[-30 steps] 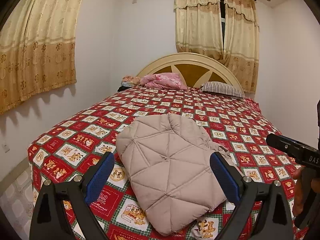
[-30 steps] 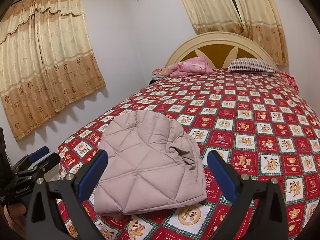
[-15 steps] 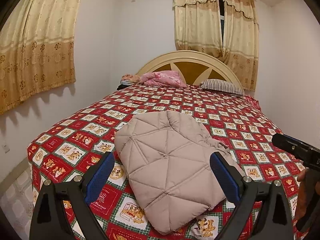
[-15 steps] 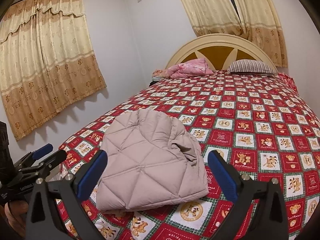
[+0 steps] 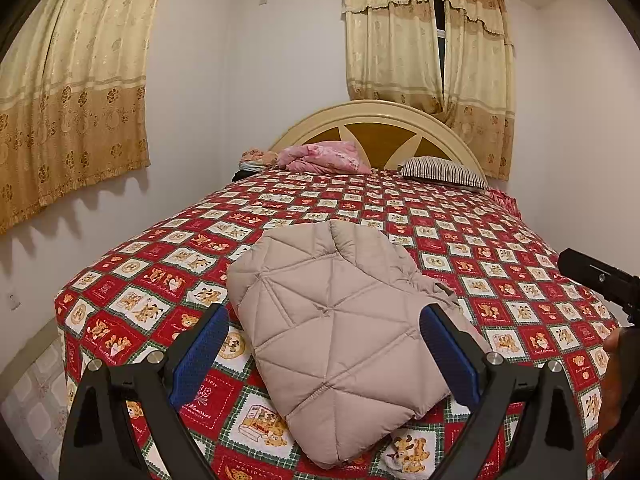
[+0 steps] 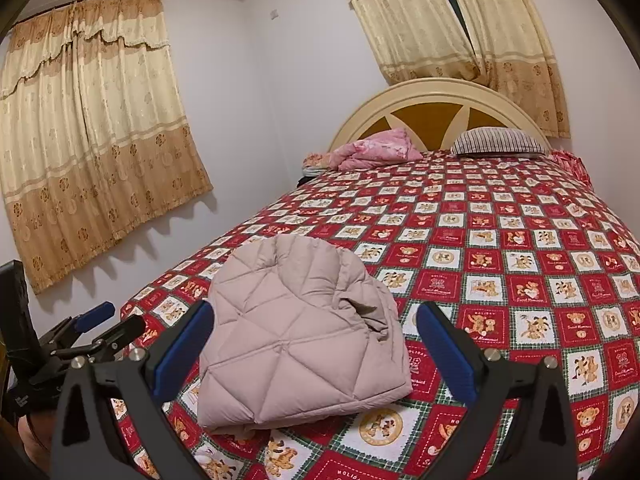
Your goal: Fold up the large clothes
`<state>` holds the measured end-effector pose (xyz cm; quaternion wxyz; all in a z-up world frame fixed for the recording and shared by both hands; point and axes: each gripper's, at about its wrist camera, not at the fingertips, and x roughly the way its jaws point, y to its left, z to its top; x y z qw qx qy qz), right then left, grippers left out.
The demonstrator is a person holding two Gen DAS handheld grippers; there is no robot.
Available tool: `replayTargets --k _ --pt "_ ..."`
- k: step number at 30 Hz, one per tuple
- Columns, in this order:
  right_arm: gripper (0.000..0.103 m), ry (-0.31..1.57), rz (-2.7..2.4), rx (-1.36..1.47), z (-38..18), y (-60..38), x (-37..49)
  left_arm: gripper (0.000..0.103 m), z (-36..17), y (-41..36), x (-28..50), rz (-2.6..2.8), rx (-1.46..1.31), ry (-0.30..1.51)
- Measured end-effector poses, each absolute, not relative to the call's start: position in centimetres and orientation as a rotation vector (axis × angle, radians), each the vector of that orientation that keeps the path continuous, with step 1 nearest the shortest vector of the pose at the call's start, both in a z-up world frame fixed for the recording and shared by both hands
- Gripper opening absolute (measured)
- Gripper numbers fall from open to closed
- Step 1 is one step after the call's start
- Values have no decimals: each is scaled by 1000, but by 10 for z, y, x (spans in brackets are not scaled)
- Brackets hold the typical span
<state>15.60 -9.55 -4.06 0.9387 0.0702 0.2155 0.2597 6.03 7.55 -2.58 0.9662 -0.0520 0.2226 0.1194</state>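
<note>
Quilted jacket (image 5: 336, 332) (image 6: 296, 336), beige, puffy, diamond-stitched: folded into a compact bundle, lying low centre of frame on the bed (image 5: 460, 236) near its foot edge. Red patchwork bedspread with teddy-bear squares; arched cream headboard (image 5: 380, 120); pink blanket (image 5: 320, 156) and striped pillow (image 5: 440, 168) at upper centre; gold floral curtains (image 5: 72, 92) against white walls. Left tool (image 5: 324, 356) and right tool (image 6: 312, 356) both released, blue pads spread wide, clear of the fabric. Slightly higher and farther back than a second ago.
</note>
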Motion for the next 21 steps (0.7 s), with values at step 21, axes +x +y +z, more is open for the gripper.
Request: replayTargets --k 21 --pt "103 405 524 179 -32 -103 148 97 -19 72 56 267 -71 422"
